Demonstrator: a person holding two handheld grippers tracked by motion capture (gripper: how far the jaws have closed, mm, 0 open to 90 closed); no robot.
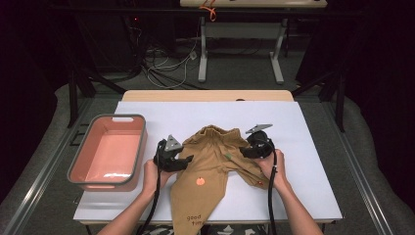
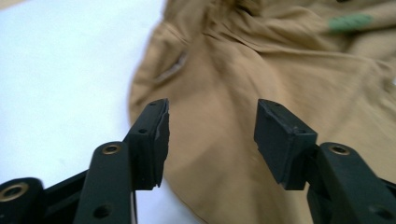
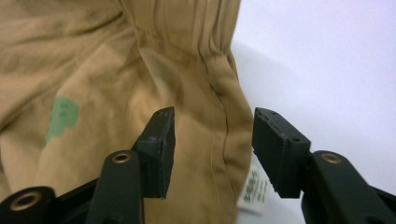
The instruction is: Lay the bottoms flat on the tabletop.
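Note:
A pair of small tan trousers lies crumpled on the white table sheet, waistband away from me, one leg running toward the front edge with an orange patch and the print "good time". My left gripper stands open at the garment's left edge; in the left gripper view its jaws straddle the tan cloth near the hem. At the right side seam my right gripper is open too. The right gripper view has the seam between the jaws, a green patch and a white label.
A pink tub with a grey rim stands on the left part of the table, nothing visible inside. Bare white sheet lies beyond and to the right of the trousers. Behind the table are cables on the floor and another table's legs.

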